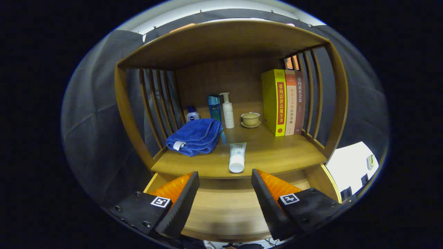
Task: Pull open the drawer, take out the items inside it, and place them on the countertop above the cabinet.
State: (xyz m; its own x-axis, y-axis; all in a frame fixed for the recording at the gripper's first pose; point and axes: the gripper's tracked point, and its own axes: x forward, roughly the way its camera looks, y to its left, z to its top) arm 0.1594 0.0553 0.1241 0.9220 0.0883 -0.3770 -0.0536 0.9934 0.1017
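Light from above and in front brightens the shelf board, its back panel lies in dim shadow, and strong fisheye bending curves the sharp wooden frame outward.

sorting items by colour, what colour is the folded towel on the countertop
Blue, clearest in the gripper view: the towel.

you've got a blue towel w/ white tag, white tube w/ green print, white pump bottle, teal box, yellow book w/ red spine band, orange-n-brown books, beige cup, brown wood shelf.
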